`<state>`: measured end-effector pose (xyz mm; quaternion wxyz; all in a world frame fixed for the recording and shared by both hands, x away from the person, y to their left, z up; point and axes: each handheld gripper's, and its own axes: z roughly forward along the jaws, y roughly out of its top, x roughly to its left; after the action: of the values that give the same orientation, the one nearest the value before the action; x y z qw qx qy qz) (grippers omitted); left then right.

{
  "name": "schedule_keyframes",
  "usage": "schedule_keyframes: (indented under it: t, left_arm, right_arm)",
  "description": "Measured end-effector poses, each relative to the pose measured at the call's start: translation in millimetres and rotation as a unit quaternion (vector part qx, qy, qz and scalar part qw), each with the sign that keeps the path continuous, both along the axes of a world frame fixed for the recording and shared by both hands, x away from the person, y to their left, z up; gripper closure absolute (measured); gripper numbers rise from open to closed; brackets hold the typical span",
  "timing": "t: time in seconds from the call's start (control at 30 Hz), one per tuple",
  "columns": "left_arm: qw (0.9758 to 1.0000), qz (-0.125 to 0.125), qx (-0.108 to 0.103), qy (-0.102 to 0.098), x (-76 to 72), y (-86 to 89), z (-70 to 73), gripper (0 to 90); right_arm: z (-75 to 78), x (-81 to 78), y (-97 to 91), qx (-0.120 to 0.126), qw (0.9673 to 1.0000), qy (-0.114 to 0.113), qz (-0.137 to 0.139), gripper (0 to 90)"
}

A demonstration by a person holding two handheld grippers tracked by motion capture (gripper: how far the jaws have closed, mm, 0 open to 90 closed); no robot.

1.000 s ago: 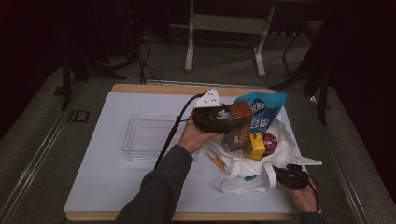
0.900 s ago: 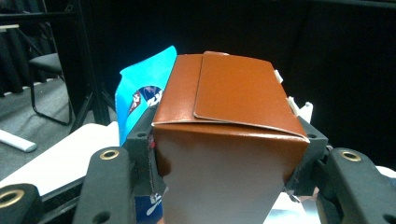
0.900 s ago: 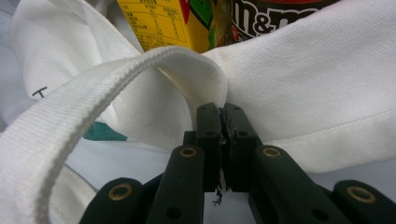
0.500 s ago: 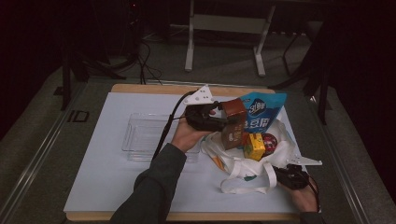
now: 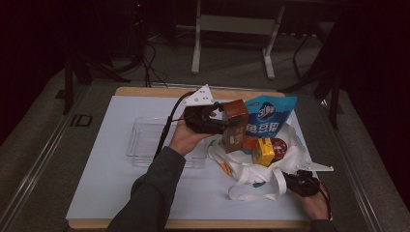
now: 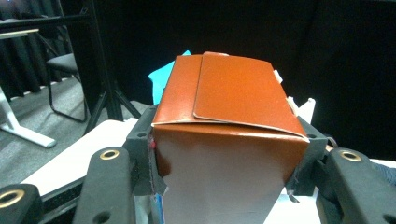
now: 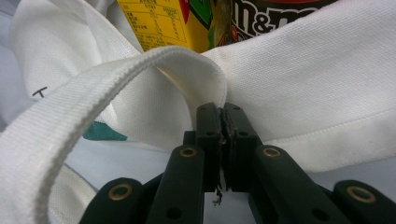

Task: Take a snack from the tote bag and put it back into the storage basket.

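My left gripper [image 5: 226,124] is shut on a brown carton [image 5: 235,123], which it holds tilted above the left edge of a white tote bag [image 5: 293,147]. In the left gripper view both jaws press the sides of the brown carton [image 6: 229,140]. The bag lies open on the table with a blue snack bag [image 5: 268,116], a yellow carton [image 5: 263,151] and a dark sweets pack [image 5: 279,145] in it. At the bag's near right corner my right gripper [image 5: 290,180] is shut on the bag's cloth edge [image 7: 303,84], beside the handle strap [image 7: 93,102].
A clear plastic tray [image 5: 145,140] stands on the white mat [image 5: 106,188] to the left of the left hand. The bag's loose handle [image 5: 254,195] loops toward the table's front edge. Chair and table legs stand on the floor beyond the far edge.
My left gripper has carried the brown carton a little leftward and slightly up, away from the bag. The right gripper and the bag have stayed put.
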<state>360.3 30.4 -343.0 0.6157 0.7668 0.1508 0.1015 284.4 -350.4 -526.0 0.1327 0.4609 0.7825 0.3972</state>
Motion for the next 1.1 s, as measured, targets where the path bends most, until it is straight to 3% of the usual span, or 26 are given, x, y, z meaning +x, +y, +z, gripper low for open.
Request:
schedule_keyframes:
  t: [0.53, 1.1]
  left_arm:
    - [0.9999, 0.0, 0.012, -0.006, -1.6, 15.9, 4.1, 42.9]
    - [0.9994, 0.024, 0.024, -0.011, -4.5, 41.3, 6.1, 42.9]
  right_arm:
    - [-0.3, 0.1, -0.6, 0.002, 1.0, 0.0, 0.0, 86.1]
    - [-0.4, -0.1, -0.7, 0.002, 1.0, -0.001, 0.001, 86.1]
